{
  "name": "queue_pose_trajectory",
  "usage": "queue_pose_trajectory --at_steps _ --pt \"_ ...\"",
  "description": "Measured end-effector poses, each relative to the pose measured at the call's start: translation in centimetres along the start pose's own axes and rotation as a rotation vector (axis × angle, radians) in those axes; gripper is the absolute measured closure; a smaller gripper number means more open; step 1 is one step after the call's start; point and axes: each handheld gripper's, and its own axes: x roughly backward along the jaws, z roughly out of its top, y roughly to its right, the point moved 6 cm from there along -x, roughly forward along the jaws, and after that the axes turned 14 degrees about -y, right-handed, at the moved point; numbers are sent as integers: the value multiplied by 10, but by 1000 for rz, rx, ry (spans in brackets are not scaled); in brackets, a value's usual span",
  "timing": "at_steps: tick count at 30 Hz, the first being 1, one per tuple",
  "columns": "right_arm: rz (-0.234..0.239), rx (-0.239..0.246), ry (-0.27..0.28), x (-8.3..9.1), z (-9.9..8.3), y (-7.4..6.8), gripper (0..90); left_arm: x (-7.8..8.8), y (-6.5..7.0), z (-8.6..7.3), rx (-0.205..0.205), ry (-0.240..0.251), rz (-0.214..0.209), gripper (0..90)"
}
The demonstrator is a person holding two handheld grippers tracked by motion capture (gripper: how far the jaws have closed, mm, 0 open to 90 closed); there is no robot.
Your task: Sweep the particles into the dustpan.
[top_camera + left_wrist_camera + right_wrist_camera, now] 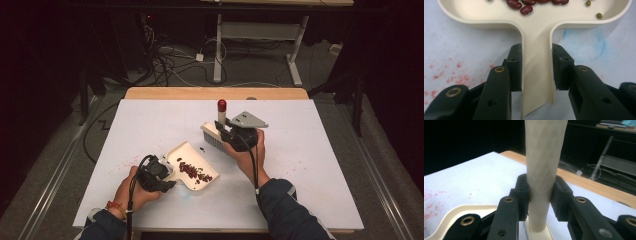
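On the white table (310,165), the left gripper (536,67) pinched the handle of a cream dustpan (192,165) holding red beans (192,171). Just beyond the pan's far edge, the right gripper (540,195) clamped the upright handle of a brush (216,132) whose bristles pointed at the table.

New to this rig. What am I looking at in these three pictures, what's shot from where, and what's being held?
No robot arm here: a person holds a hand-held two-jaw gripper in each hand at a white table. The high view comes from a fixed camera above, looking down. The other two come from cameras riding on each gripper, looking along its black jaws.

The left gripper is shut on the flat handle of a cream dustpan, which holds red beans and a couple of small green ones. The right gripper is shut on the upright, red-capped handle of a small brush, which stands beyond the pan's open edge. Faint red stains mark the table.
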Motion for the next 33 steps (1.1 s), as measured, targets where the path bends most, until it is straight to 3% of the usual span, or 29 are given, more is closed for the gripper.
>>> queue_pose_trajectory --at_steps 13,15,16,17,20,23,25,29,33 --pt "64 50 -12 5 -4 -24 699 3 -3 -2 35 5 -35 635" --pt "113 47 -12 12 -6 -31 700 3 -3 -2 37 5 -34 635" --pt "113 47 -12 12 -6 -31 700 3 -3 -2 37 3 -33 635" --pt "153 53 -21 16 -7 -38 700 3 -3 -1 37 2 -30 635" --pt "173 63 -21 22 -9 -46 701 3 -3 -1 36 1 -26 634" --pt "228 68 5 36 -4 -56 702 3 -3 -1 36 2 -19 633" --pt "211 90 20 42 -2 -58 702 3 -2 -2 33 2 -14 634" --pt "206 88 29 48 0 -56 701 2 -3 -3 27 6 -8 633" --pt "183 76 41 55 2 -43 701 3 -1 -3 26 8 4 634"
